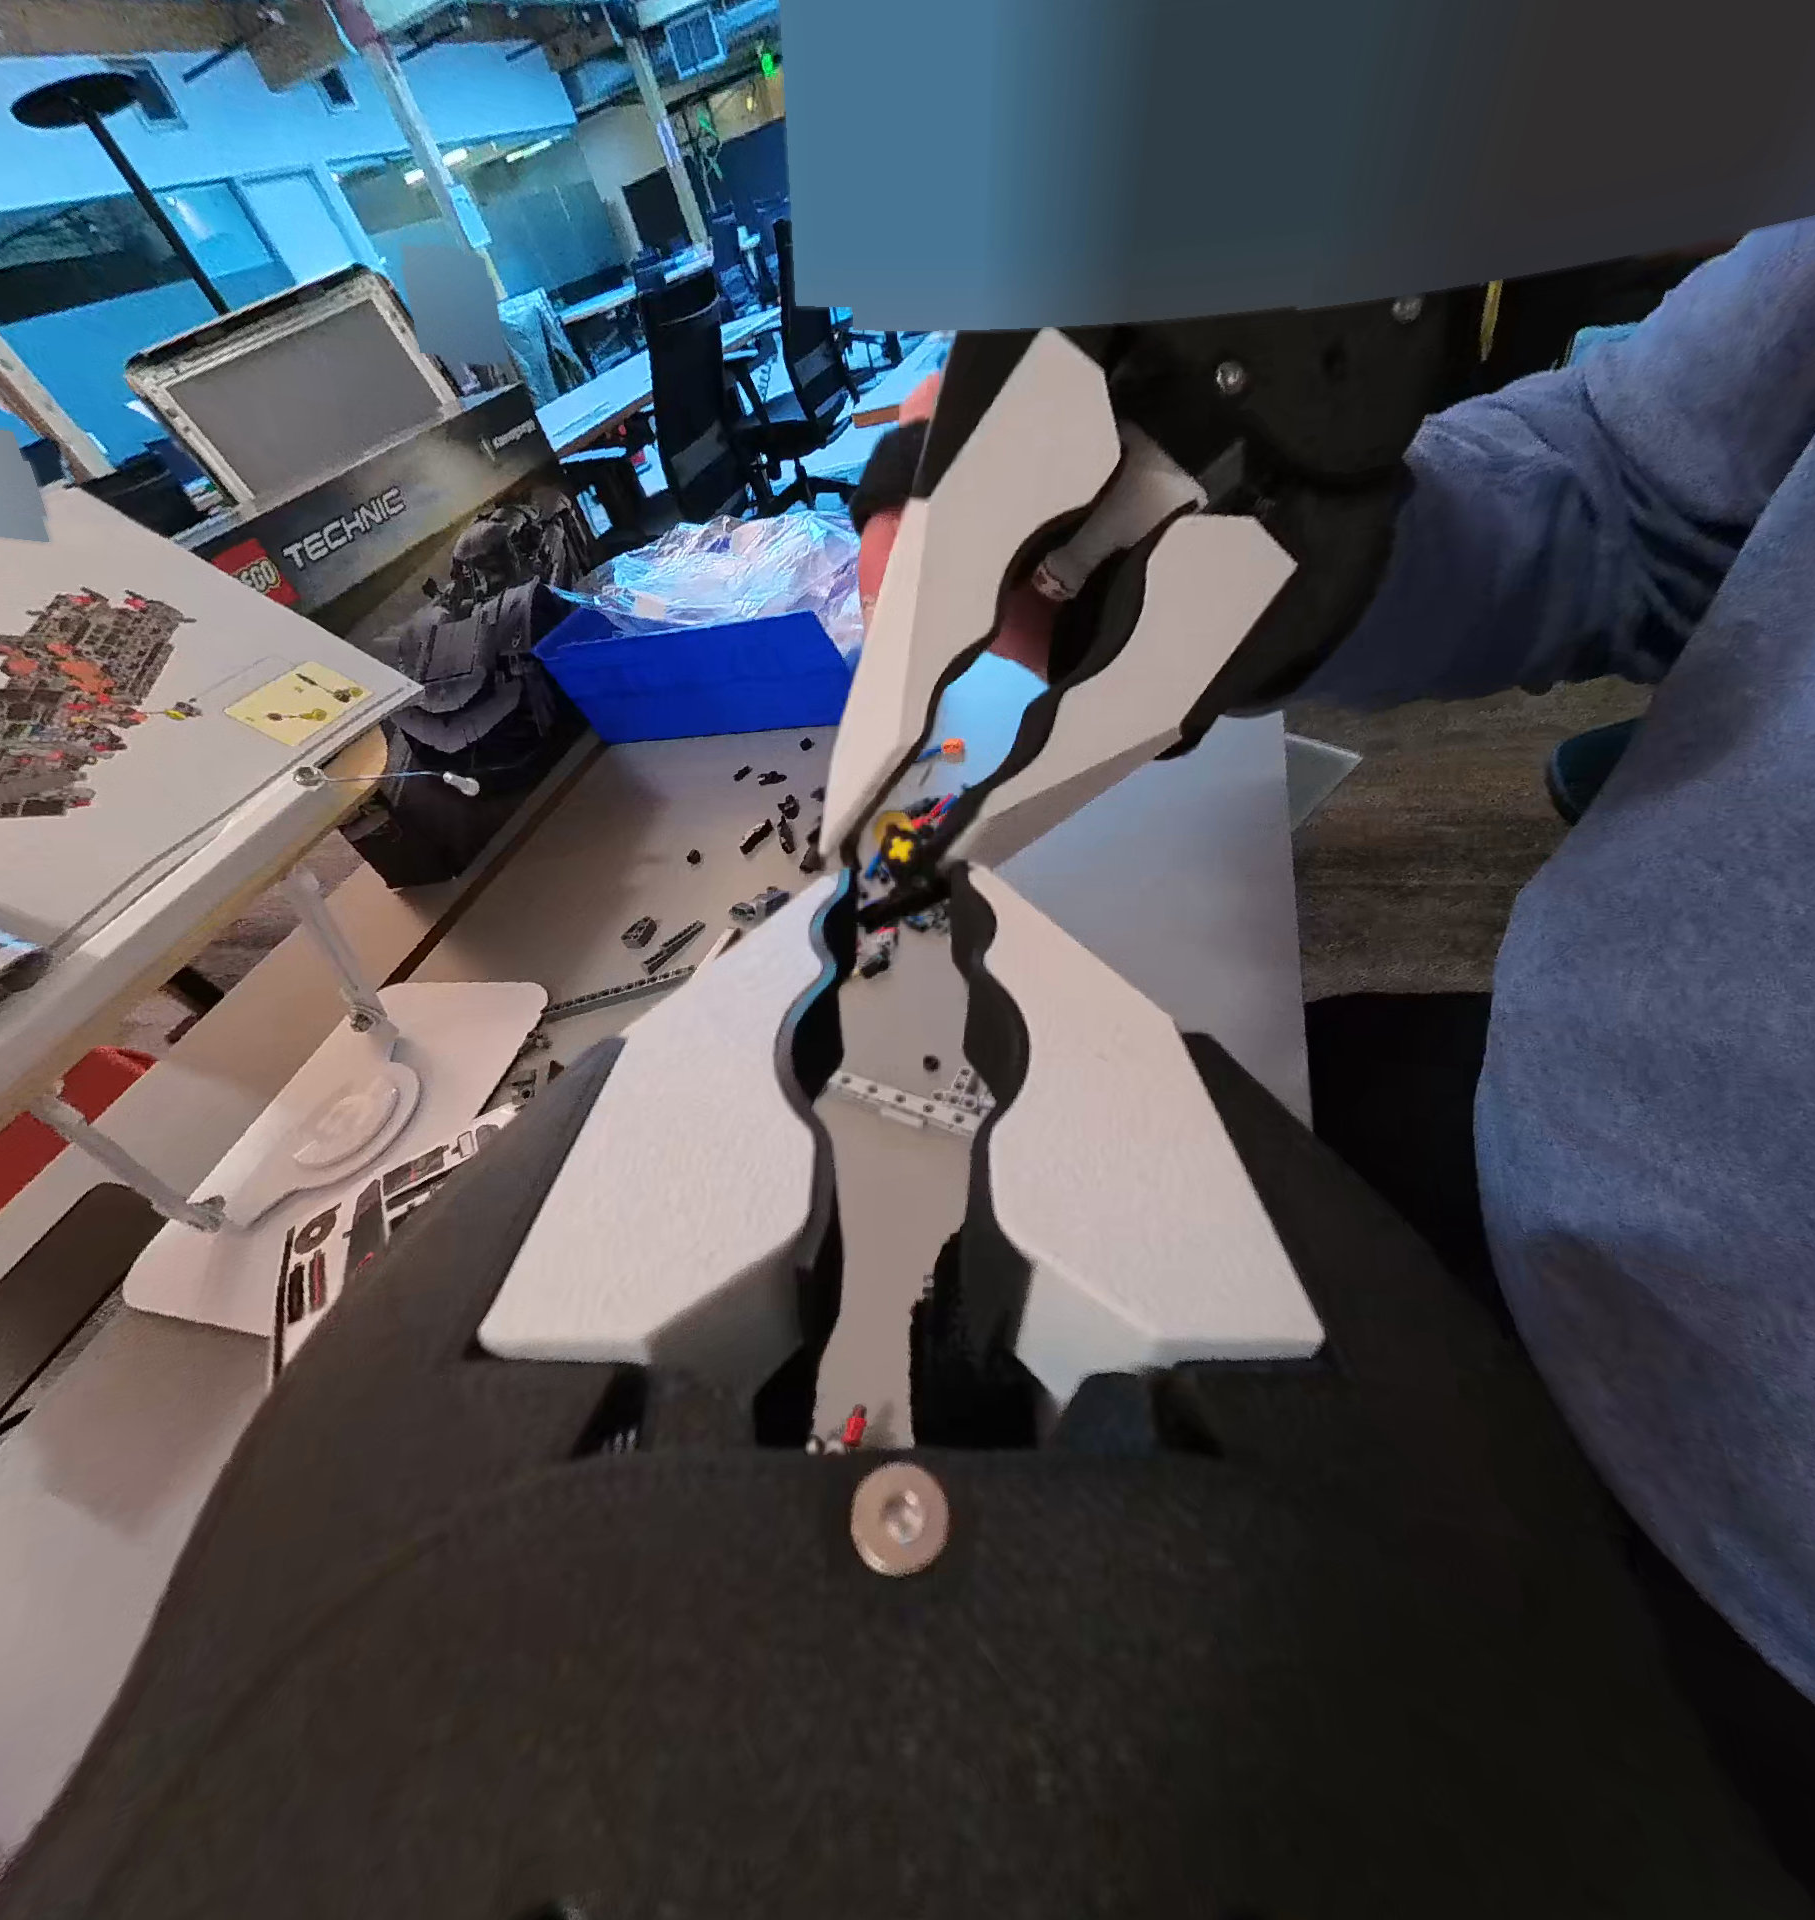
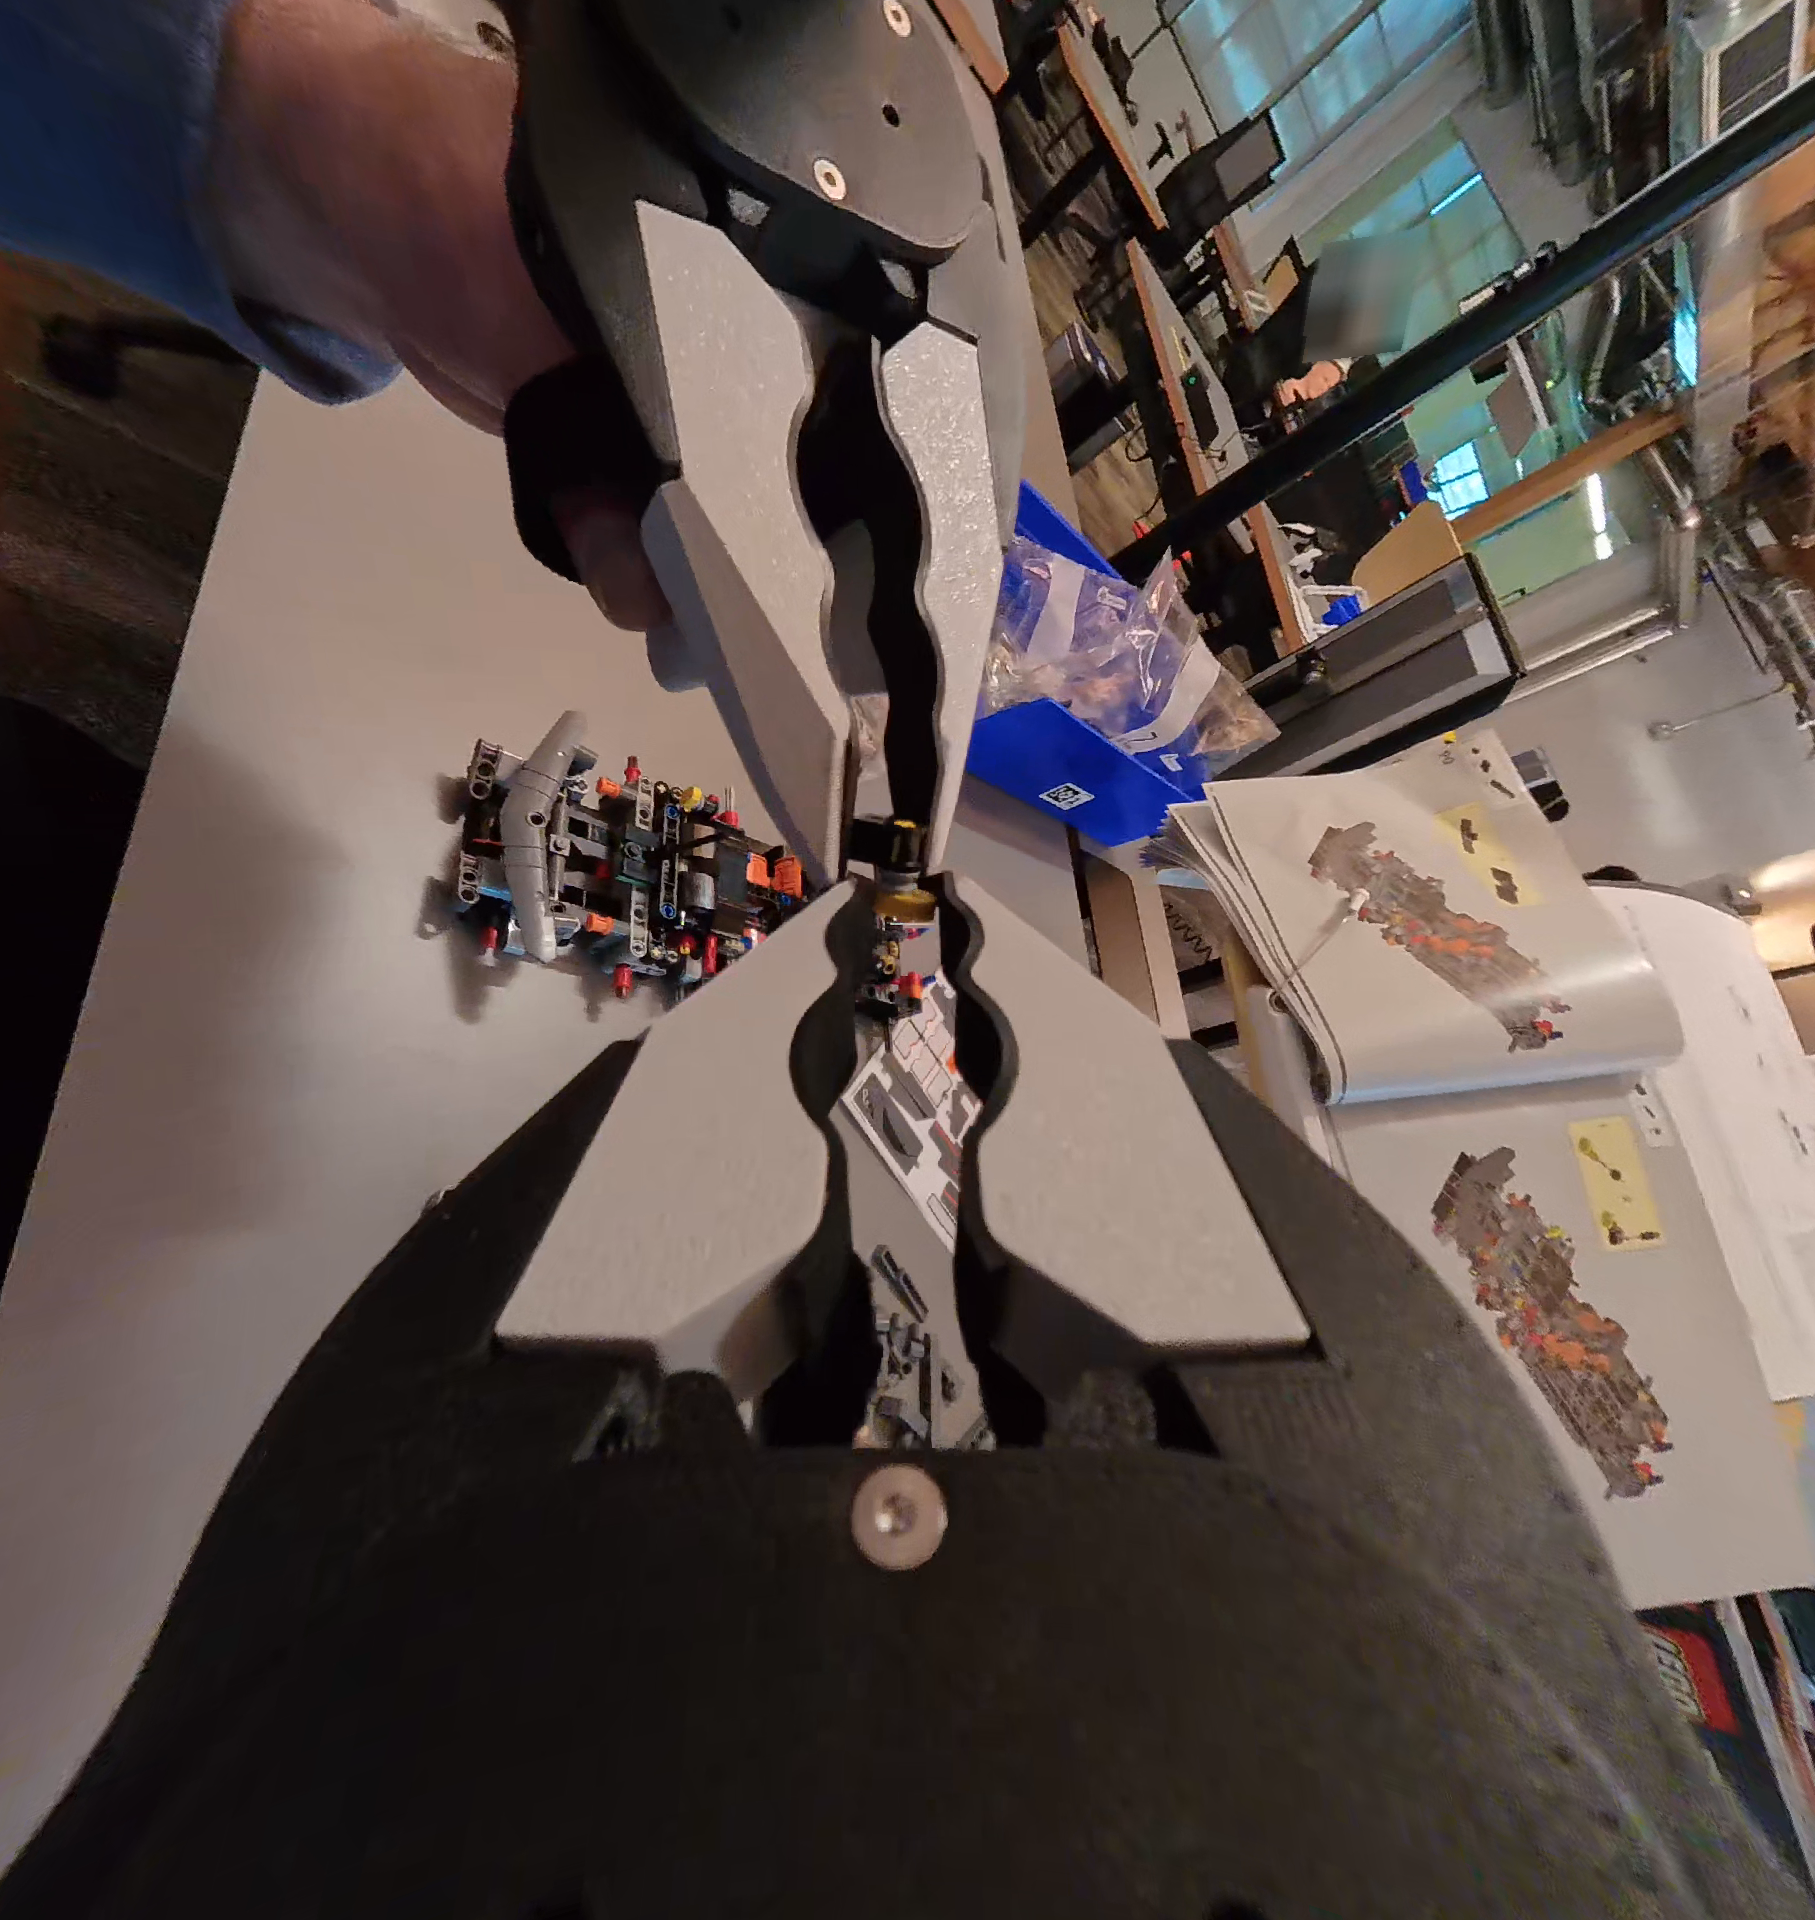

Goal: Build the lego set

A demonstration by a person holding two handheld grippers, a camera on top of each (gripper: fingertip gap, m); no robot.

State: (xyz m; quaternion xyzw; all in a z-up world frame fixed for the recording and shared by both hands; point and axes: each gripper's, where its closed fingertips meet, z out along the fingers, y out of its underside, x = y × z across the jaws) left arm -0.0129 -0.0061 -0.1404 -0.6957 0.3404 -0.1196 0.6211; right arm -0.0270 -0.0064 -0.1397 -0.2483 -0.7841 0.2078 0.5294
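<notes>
Grey tabletop point(image 2: 342, 582) is seen beneath both tools, with an open workshop of desks and chairs far behind.

Nearest in the left wrist view, the left gripper point(image 1: 898, 883) is closed to a narrow gap on a small black axle piece with a black knob point(image 2: 898, 836). Tip to tip against it, the right gripper point(image 2: 887, 894) is pinched on a small yellow bushing with a cross-shaped hole point(image 1: 898, 847). The two parts are met end to end in mid-air, so a press-fit is judged to be under way; whether the axle has entered the hole cannot be told.

Below and to the left of the right gripper's tips, the partly built grey, black and orange Technic chassis point(image 2: 612, 883) lies on the table, well apart from the joining. Loose black pins and beams point(image 1: 768, 831) are scattered beyond the left gripper's tips, and a printed sticker sheet point(image 2: 918, 1091) is seen through the right gripper's gap. Farther off, a blue plastic bin of clear parts bags point(image 1: 695, 665) and an open instruction booklet on a stand point(image 1: 134, 686) are placed.

Risk is judged as follows: if the two parts are pushed off-axis, either one could be twisted out of its thin grip and dropped among the loose pieces, where it would be hard to find. Excess squeeze could also make the bushing shoot out sideways.
</notes>
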